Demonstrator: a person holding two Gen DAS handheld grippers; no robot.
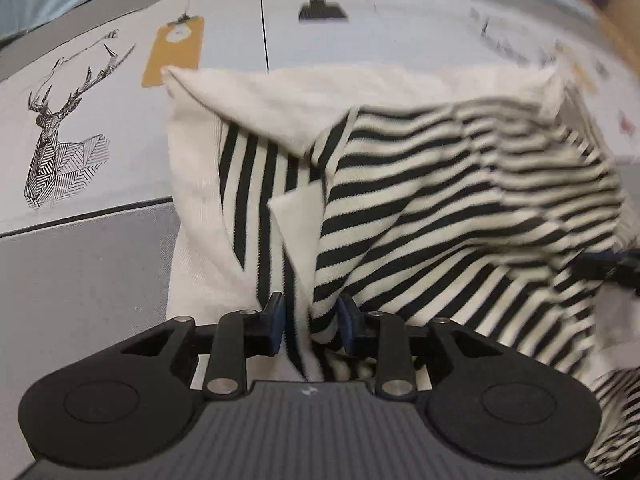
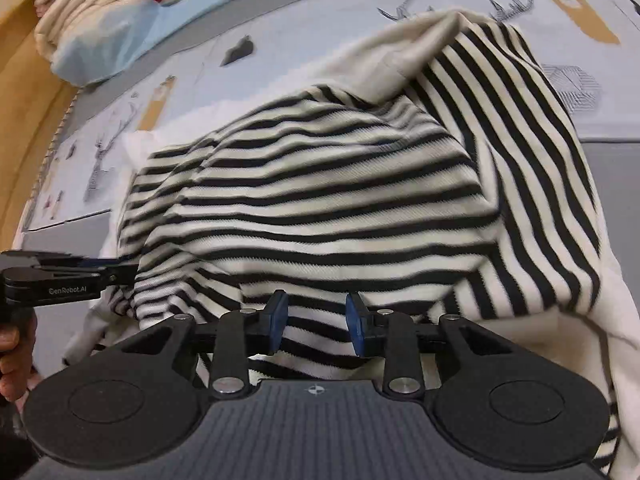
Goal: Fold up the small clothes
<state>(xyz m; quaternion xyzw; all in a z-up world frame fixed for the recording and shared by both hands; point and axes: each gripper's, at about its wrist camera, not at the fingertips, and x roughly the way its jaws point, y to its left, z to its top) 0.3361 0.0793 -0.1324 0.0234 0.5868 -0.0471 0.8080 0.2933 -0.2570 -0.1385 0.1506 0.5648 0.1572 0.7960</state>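
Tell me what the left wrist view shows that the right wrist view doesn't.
Only the left wrist view: the left claw with a fold of the striped garment between its pads. Only the right wrist view: the right claw over the stripes, a pile of bedding, a hand. Both: the garment on the deer-print sheet.

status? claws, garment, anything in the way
Left claw shut on striped top, fold bunched between pads. Right claw open, pads clear of cloth. Top half folded on printed sheet. Nothing in the way.
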